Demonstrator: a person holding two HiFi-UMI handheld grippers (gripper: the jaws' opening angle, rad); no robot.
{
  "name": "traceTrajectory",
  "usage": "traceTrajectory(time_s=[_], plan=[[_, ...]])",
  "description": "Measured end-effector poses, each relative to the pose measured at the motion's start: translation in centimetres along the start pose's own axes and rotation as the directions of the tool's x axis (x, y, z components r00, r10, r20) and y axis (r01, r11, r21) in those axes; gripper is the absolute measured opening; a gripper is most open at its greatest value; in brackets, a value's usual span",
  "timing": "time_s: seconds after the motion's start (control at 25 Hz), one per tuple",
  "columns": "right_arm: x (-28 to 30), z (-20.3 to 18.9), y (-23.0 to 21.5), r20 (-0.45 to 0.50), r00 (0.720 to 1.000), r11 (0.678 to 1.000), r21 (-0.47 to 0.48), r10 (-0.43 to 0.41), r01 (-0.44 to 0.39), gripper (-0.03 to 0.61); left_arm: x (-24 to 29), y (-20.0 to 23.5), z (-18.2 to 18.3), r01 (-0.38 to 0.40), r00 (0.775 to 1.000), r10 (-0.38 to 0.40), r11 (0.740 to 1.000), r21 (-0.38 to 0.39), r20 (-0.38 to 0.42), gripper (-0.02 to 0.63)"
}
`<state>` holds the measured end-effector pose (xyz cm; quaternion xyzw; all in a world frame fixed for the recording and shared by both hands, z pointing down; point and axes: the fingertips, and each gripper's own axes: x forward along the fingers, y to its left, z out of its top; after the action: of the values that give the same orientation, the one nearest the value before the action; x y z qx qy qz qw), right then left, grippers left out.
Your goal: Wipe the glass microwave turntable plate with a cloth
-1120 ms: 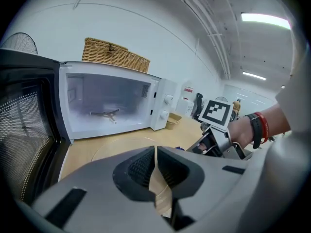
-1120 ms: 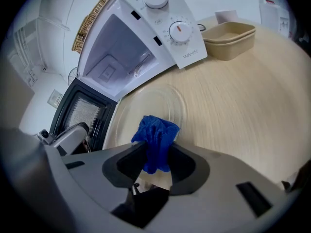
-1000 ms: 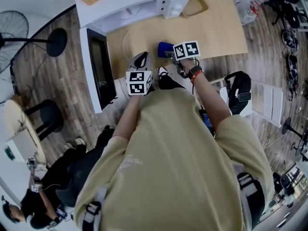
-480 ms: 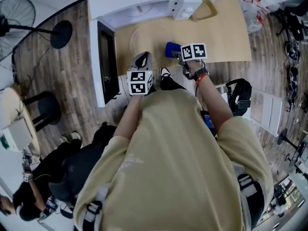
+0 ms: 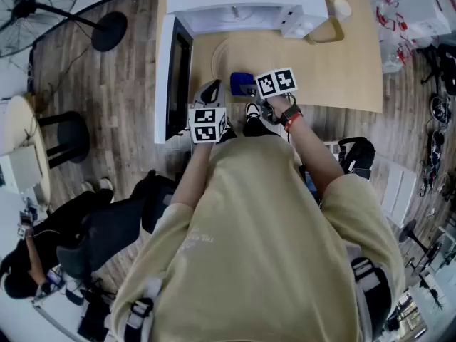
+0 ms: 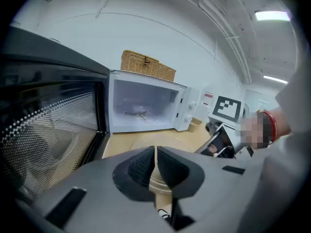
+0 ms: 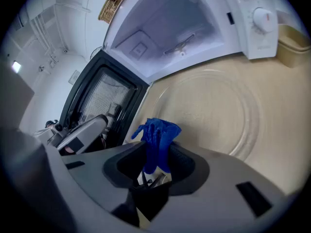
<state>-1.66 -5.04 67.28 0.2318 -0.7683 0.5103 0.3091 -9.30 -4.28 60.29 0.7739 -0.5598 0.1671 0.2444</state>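
The glass turntable plate (image 5: 226, 54) lies flat on the tabletop (image 5: 342, 70) directly in front of the microwave (image 5: 235, 6), whose door (image 5: 178, 77) is swung fully open. A blue cloth (image 5: 241, 83) is clamped between the jaws of the right gripper (image 5: 249, 90), with a bunched tuft standing up past the fingertips. It is held at the rim of the plate farthest from the microwave, though contact with the glass cannot be made out. The left gripper (image 5: 209, 92) is held farther out from the microwave, on its door side, with its jaws drawn together and nothing caught between them. A wicker basket (image 6: 148, 66) is set on top of the microwave
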Motion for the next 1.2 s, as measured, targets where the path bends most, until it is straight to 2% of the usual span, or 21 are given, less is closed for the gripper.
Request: traceTrajectory(time_s=[0.2,0.4,1.2], plan=[[3.1,-1.0,2.6,-0.075,0.996,0.997,-0.059,0.04,-0.045,0.146,-1.5,1.6,-0.7,-0.047,0.999,0.047,0.999,-0.023,0.002,0.034],[4.5,-1.6,2.1,-0.123,0.992,0.995,-0.099,0.01,-0.022,0.146,-2.3,2.2,-1.2,-0.067,0.998,0.067,0.997,-0.034,-0.003,0.034],[0.8,-2.6,-2.2,-0.093,0.995,0.999,-0.029,-0.025,0.022,0.149,-0.1,-1.0,-1.1,0.001,1.0,-0.001,1.0,0.01,-0.025,0.034]])
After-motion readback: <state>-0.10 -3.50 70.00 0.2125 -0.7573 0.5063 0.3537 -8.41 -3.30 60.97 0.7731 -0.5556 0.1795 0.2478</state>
